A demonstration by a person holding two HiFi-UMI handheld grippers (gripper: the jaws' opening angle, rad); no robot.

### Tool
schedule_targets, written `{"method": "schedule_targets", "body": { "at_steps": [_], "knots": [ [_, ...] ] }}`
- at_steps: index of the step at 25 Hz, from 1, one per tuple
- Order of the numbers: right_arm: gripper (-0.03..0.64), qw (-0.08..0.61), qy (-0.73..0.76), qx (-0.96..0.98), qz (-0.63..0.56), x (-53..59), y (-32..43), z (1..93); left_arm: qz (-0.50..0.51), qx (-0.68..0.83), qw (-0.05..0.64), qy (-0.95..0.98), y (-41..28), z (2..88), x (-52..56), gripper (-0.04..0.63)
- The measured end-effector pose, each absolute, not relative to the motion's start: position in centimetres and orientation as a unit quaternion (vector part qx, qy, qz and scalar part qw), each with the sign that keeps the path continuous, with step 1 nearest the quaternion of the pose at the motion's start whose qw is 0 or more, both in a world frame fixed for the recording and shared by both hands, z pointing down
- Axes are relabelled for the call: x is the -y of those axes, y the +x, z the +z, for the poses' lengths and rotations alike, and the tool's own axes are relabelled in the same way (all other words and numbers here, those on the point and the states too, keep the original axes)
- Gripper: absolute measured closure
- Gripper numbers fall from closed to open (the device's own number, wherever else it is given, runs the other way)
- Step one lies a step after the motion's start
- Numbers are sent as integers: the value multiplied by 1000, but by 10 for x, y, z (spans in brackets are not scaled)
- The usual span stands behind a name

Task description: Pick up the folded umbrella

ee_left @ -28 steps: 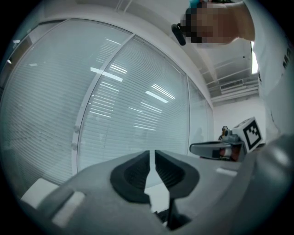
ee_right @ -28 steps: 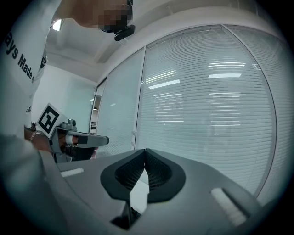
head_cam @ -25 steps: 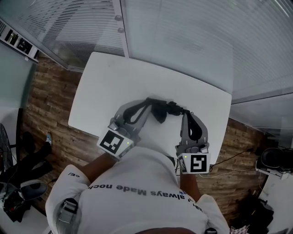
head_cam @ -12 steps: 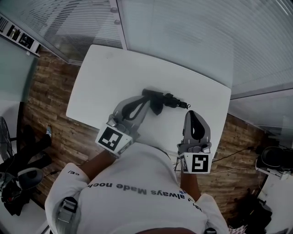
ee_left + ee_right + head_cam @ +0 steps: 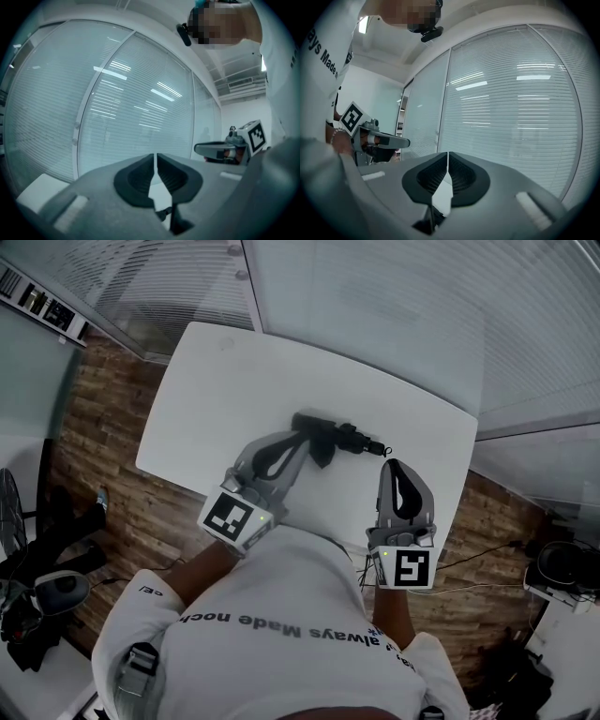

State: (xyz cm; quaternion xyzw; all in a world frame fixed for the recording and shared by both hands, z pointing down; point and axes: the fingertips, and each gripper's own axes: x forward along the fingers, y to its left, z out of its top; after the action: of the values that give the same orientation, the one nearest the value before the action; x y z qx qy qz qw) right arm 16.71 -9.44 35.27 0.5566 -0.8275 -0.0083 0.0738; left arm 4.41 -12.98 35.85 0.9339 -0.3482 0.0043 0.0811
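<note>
1. A black folded umbrella [image 5: 339, 438] lies across the near half of a white rectangular table [image 5: 230, 381]. Its strap end points toward the person's right.
2. The left gripper [image 5: 302, 433], grey with a marker cube, points level. Its tips meet the umbrella's left end in the head view.
3. In its own view the left gripper [image 5: 155, 157] has its jaws pressed together, with only a thin slit between them. No part of the umbrella shows between the pads. Whether the tips actually touch the umbrella is hard to say from above.
4. The right gripper [image 5: 396, 465] sits just beside the umbrella's strap end, apart from it.
5. In its own view the right gripper [image 5: 448, 156] also has its jaws pressed together, with nothing between them.
6. Frosted glass walls with blinds [image 5: 375, 315] stand behind the table.
</note>
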Motion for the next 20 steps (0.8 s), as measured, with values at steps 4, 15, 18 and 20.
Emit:
{"method": "schedule_targets", "body": {
  "at_steps": [4, 15, 18, 20],
  "knots": [
    [590, 103, 534, 839, -12, 105, 160, 369, 17, 353, 90, 931, 40, 373, 135, 572],
    [469, 261, 430, 864, -16, 137, 128, 469, 34, 356, 99, 929, 23, 399, 146, 572],
    [430, 296, 404, 865, -23, 142, 124, 493, 41, 363, 103, 925, 17, 402, 149, 572],
    [422, 309, 391, 866, -32, 150, 121, 507, 43, 366, 104, 924, 14, 406, 153, 572]
  ]
}}
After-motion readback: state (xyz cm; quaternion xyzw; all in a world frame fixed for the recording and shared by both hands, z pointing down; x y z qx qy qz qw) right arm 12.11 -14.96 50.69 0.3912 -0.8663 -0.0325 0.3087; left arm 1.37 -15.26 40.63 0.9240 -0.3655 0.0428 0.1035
